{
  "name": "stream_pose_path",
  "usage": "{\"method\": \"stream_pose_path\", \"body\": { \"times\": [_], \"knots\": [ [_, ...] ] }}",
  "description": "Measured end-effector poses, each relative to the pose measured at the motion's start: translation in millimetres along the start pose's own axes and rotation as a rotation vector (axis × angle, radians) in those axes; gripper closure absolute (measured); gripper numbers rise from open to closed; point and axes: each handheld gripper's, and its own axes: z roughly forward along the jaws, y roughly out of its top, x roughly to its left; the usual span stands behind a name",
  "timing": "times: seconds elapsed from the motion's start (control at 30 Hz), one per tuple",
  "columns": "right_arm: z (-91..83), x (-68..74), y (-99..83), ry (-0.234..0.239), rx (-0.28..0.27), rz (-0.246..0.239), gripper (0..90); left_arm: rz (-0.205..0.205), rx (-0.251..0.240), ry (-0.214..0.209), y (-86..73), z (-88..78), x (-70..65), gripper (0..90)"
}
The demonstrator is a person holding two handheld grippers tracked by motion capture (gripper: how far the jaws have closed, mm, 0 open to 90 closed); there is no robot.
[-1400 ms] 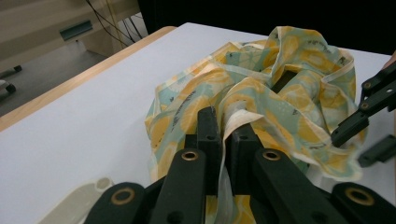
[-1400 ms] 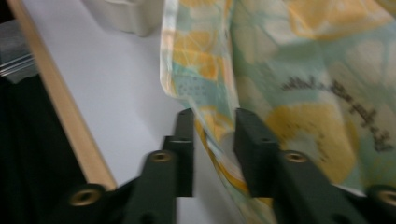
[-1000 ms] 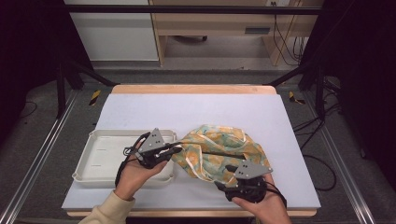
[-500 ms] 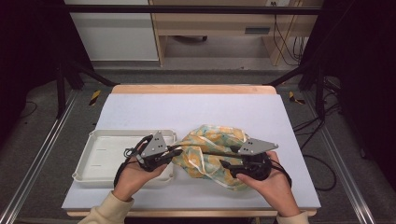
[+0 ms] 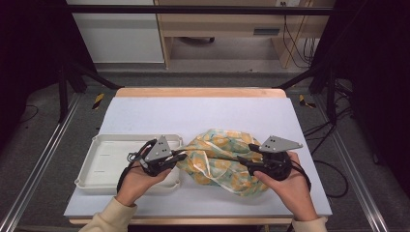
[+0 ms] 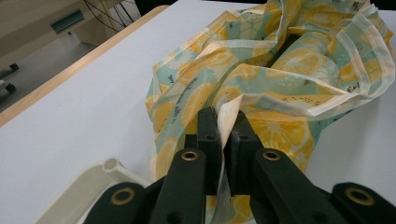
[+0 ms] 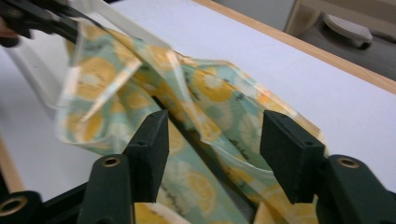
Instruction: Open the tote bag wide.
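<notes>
- Lower left of the high view: the white tray (image 5: 104,166) lies on the pale table (image 5: 203,113), its right end under the person's left hand (image 5: 138,179).
- Just right of it, the left gripper (image 5: 180,155) is clenched on a cream hem of the lemon-print cloth (image 5: 217,159); in the left gripper view the hem runs up between the pressed jaws, apparently pinning that side so the fabric cannot slide.
- Centre, lower half: the cloth sits bunched on the table, touching the tray's right end, folds piled loosely.
- Right of centre: the right gripper (image 5: 241,162) points left into the heap. Its jaws have just been closing, yet in the right gripper view (image 7: 212,140) they stand apart, astride a fold without pinching — released for now, probably lining up a second grip.
</notes>
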Motion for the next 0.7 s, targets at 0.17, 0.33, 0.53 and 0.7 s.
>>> {"method": "stream_pose_path", "body": {
  "times": [0.17, 0.33, 0.53, 0.7],
  "knots": [
    [22.2, 4.9, -8.9, 0.064, 0.061, -0.008, 42.0, 0.009, -0.034, 0.004, 7.2, -7.0, -1.9, 85.3],
    [43.8, 26.2, -18.0, 0.148, 0.125, -0.058, 34.0, 0.017, -0.064, -0.002, 14.7, -14.0, -5.1, 85.0],
    [64.3, 36.4, -24.0, 0.169, 0.18, -0.072, 30.3, 0.021, -0.092, -0.004, 22.7, -23.2, -7.4, 85.3],
    [63.8, 38.9, -24.3, 0.164, 0.172, -0.095, 64.3, 0.012, -0.078, -0.023, 25.8, -29.2, -5.0, 85.1]
  ]
}}
